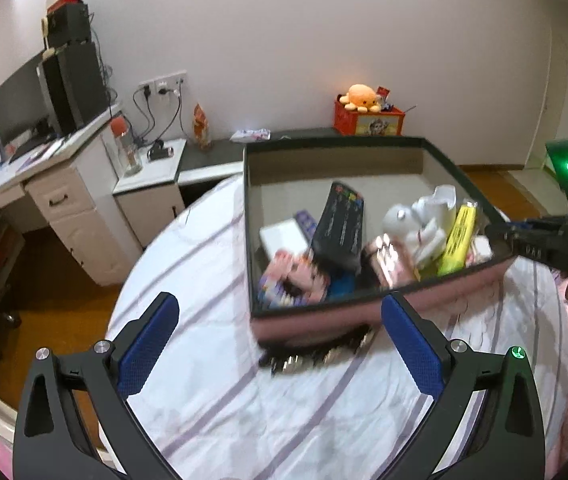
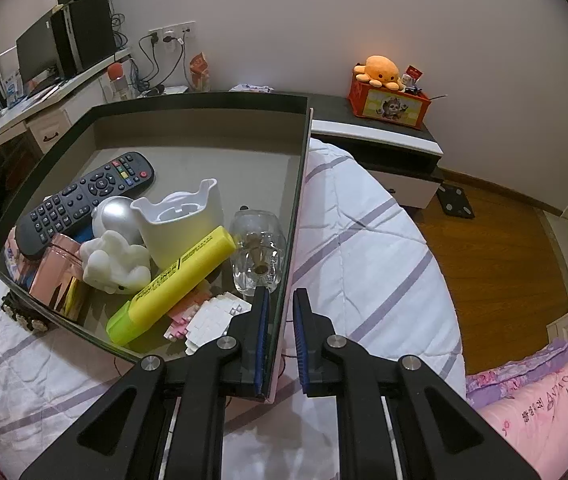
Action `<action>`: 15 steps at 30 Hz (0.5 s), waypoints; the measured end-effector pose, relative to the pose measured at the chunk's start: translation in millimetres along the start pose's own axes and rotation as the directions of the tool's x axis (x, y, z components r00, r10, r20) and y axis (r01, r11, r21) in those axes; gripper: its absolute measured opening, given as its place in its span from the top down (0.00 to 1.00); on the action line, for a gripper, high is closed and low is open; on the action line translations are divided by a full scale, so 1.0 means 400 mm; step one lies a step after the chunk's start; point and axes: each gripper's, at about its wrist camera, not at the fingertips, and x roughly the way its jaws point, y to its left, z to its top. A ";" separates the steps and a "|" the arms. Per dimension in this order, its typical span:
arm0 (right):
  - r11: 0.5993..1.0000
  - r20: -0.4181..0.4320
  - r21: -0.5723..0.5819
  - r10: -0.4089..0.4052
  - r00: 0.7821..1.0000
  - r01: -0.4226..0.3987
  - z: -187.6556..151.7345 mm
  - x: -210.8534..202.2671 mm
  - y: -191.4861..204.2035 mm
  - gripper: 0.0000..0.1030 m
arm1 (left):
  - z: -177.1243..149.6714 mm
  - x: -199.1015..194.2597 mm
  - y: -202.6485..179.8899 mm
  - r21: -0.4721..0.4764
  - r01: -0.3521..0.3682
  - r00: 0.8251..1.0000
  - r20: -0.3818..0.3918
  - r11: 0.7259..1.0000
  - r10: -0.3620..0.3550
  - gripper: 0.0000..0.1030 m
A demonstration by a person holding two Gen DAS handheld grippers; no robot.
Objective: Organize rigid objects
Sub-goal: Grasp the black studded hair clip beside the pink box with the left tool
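An open box (image 1: 324,144) with pink outer walls and a dark rim sits on the striped quilt. It holds a black remote (image 2: 83,196), a yellow highlighter (image 2: 175,280), a white toy (image 2: 115,260), a white cup-shaped holder (image 2: 183,220), a clear glass bottle (image 2: 257,248) and a shiny pink case (image 2: 53,272). My right gripper (image 2: 281,294) is shut on the box's right wall (image 2: 300,184). My left gripper (image 1: 279,300) stands wide open before the box's front wall, gripping nothing. A dark beaded item (image 1: 316,354) lies on the quilt against that wall.
The bed's quilt (image 2: 364,240) ends at a wooden floor (image 2: 504,260) on the right. A desk with a monitor (image 1: 43,92) stands at the back left. A dark shelf carries a red box with an orange plush (image 2: 380,72). Pink bedding (image 2: 544,400) lies at the lower right.
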 end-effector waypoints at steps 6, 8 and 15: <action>1.000 -0.002 0.003 -0.003 1.000 0.003 0.000 -0.001 0.001 0.89 | -0.070 0.046 -0.010 -0.048 0.028 0.997 -0.077 0.998 -0.032 0.01; 1.000 -0.003 0.002 -0.005 1.000 0.005 0.001 -0.001 0.002 0.89 | -0.084 0.061 -0.023 -0.066 0.048 0.994 -0.092 0.997 -0.054 0.01; 1.000 -0.004 0.001 -0.005 1.000 0.005 0.001 0.000 0.004 0.89 | -0.093 0.126 -0.063 -0.114 0.011 0.989 -0.147 0.993 -0.028 0.01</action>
